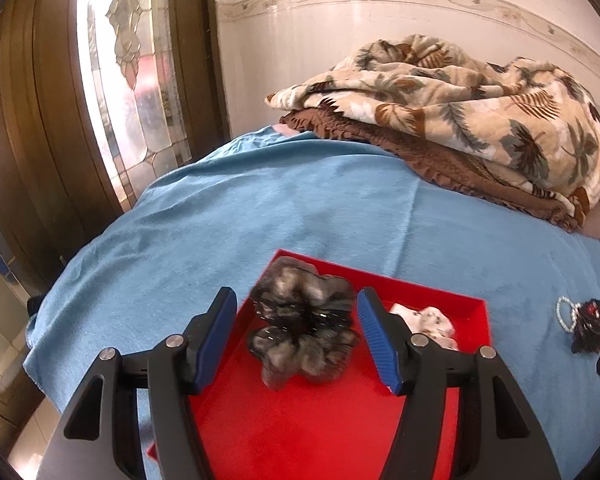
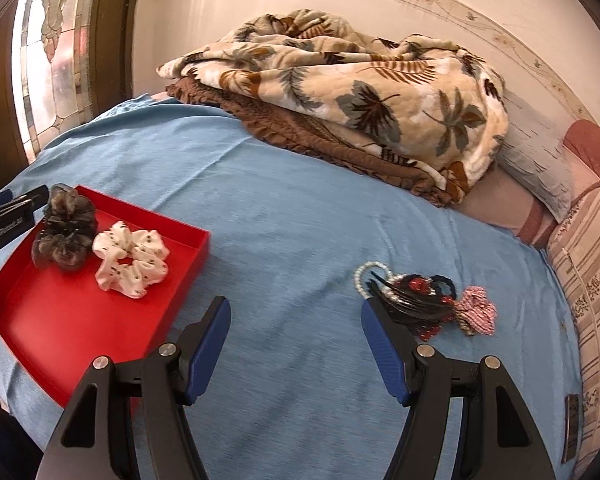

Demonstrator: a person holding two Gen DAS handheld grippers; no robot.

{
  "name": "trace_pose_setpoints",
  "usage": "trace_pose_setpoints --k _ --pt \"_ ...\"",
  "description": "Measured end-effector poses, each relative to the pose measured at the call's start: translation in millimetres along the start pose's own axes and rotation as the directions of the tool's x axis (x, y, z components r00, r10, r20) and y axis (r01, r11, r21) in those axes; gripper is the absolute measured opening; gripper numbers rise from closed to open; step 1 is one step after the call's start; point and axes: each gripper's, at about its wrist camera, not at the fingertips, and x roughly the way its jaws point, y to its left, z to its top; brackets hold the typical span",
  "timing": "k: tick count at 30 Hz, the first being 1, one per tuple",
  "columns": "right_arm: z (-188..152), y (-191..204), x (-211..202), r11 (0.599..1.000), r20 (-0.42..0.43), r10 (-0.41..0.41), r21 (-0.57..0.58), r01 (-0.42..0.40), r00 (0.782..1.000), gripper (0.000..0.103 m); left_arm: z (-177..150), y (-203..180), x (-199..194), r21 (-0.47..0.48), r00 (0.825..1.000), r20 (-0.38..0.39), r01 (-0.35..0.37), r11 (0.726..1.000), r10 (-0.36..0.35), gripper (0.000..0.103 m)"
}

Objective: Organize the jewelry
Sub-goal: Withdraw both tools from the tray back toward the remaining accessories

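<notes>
A red tray (image 1: 320,420) lies on the blue bedspread (image 2: 300,200). Inside it are a grey-brown scrunchie (image 1: 304,332) and a white printed scrunchie (image 2: 132,260). My left gripper (image 1: 296,304) hangs open over the tray, its blue pads on either side of the grey-brown scrunchie without touching it. The right gripper (image 2: 295,308) is open above bare bedspread, holding nothing. Just right of its right finger sits a small heap: a pearl bracelet (image 2: 364,276), a black hair clip (image 2: 412,300) and a pink checked scrunchie (image 2: 478,310).
A leaf-patterned blanket (image 2: 340,80) on a brown ruffled cloth (image 2: 300,132) is piled at the back of the bed. Pillows (image 2: 592,260) line the right side. A stained-glass door (image 1: 132,80) stands beyond the bed's left edge.
</notes>
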Motion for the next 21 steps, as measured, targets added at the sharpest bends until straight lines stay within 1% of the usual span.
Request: trace_pose_setpoints --k 4,6,7,9,11,16,18,21 --pt "-6 -22 -2 0.999 -0.004 -0.029 0.023 0.029 1.000 0.072 -5 -24 -21 0.062 1.000 0.022 0.011 0.998 -0.013 0.062" --pt "-11 -35 -4 0.998 -0.006 -0.045 0.034 0.045 0.999 0.072 -7 -38 -33 0.088 0.999 0.027 0.034 0.996 -0.036 0.064" --pt "-13 -42 -5 0.998 -0.006 -0.056 0.041 0.056 0.998 0.072 -8 -45 -40 0.100 0.998 0.032 0.046 0.994 -0.049 0.067" --pt "-18 -56 -6 0.996 -0.006 -0.073 0.052 0.073 0.997 0.075 -10 -61 -51 0.127 0.997 0.041 0.063 0.990 -0.069 0.070" --pt "-23 -70 -7 0.994 -0.008 -0.088 0.066 0.089 0.996 0.076 -12 -78 -61 0.155 0.995 0.044 0.084 0.984 -0.091 0.070" --pt "-34 -106 -1 0.986 -0.035 -0.122 0.108 0.125 0.992 0.076 -17 -124 -69 0.221 0.989 0.010 0.139 0.965 -0.145 0.070" --pt "-39 -121 3 0.983 -0.048 -0.132 0.124 0.137 0.990 0.076 -20 -140 -69 0.241 0.988 -0.009 0.152 0.959 -0.154 0.070" --pt "-47 -143 9 0.976 -0.068 -0.150 0.147 0.158 0.986 0.076 -25 -167 -67 0.272 0.981 -0.048 0.194 0.943 -0.188 0.070"
